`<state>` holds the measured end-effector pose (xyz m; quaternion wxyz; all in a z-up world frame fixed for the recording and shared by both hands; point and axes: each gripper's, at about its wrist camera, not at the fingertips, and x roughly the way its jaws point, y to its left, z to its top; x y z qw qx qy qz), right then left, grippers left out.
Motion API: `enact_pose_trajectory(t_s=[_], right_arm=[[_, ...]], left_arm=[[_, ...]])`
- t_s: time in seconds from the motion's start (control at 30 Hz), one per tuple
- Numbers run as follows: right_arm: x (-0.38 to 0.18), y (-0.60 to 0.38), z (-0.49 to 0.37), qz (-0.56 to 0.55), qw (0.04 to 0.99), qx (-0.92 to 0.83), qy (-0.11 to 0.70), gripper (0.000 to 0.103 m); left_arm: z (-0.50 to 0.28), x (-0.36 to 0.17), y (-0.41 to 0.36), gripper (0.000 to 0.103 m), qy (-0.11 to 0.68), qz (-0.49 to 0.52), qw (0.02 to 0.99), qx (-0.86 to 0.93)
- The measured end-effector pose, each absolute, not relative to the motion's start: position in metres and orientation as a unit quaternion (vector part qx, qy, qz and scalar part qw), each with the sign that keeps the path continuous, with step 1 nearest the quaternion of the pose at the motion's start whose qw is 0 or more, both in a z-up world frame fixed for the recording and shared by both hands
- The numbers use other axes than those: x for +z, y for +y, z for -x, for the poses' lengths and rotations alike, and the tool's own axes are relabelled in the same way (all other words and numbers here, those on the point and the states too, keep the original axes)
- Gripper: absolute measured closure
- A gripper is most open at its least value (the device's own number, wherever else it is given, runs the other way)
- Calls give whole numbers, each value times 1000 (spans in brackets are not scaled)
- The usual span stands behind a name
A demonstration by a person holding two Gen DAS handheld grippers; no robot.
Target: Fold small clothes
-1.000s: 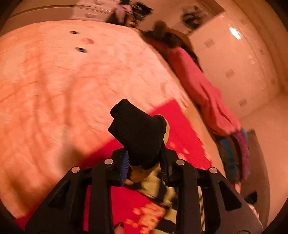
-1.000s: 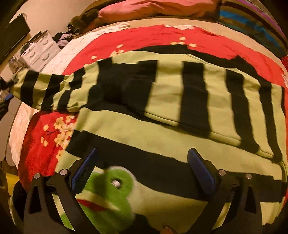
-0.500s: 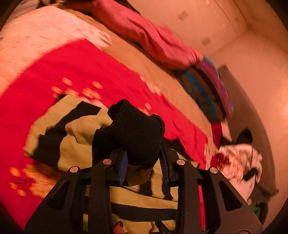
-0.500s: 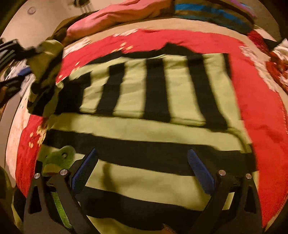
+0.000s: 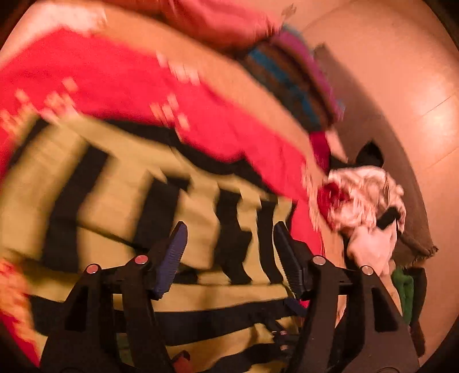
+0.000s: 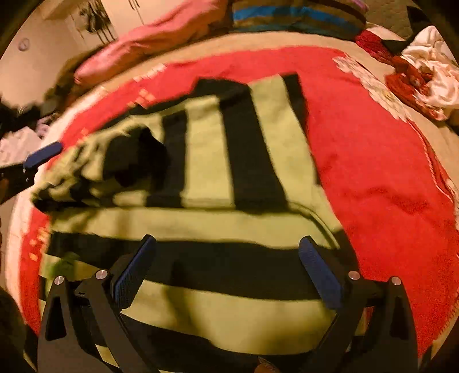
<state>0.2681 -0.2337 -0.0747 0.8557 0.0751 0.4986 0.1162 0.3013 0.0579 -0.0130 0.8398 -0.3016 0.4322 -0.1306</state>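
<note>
1. The left wrist view is smeared with motion blur; the left gripper (image 5: 229,246) has its jaws parted with nothing between them, above the striped sweater (image 5: 120,183).
2. The right wrist view is sharper: the right gripper (image 6: 226,266) stands wide open and empty, low over the sweater's body, with a black stripe running between its blue pads (image 6: 320,272).
3. Only the right wrist view shows the sleeve (image 6: 114,163) folded across the chest, its black cuff (image 6: 134,160) lying bunched on the green and black stripes, and one blue pad of the left gripper at the far left edge, just beside the sleeve.
4. Only the left wrist view shows the brown mat (image 5: 413,200) on the floor beyond the bed.
5. Both views show the sweater spread on the red blanket (image 6: 373,172), which covers the bed (image 6: 430,137).
6. Counted: one sweater, one red blanket, two grippers, each with two pads.
7. Along the far edge lie one pink pillow (image 6: 160,43) and one striped cushion (image 6: 295,17).
8. One crumpled heap of white and red clothes (image 6: 424,69) sits at the bed's right corner, well apart from the sweater.
</note>
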Motion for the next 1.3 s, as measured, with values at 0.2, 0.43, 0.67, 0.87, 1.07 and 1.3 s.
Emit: enact_pose_trajectory(t_s=[0.2,0.43,0.67,0.87,1.07,1.3], right_arm=[[-50,-211,-296,-132,848,230,458,9],[-64,-169,-343,-31,832,286,473,28],[-70,-140,-350,0,796,370,478,67],[-29,-207,-379,-96,804,358,465,92],[-46,-234,-393,-79,810,303,495,81],[-49,-266,-363,-84,821,351,441,38]], left_arm=[[-293,2,142,50,427,228,875,19],[-311,-41,177,67,496,179,848,43],[-315,-61,156,67,516,154,842,18],[-318,-55,135,64,512,134,849,0],[-325,-72,104,61,531,111,840,-12],[-321,-47,99,60,503,101,858,-24]])
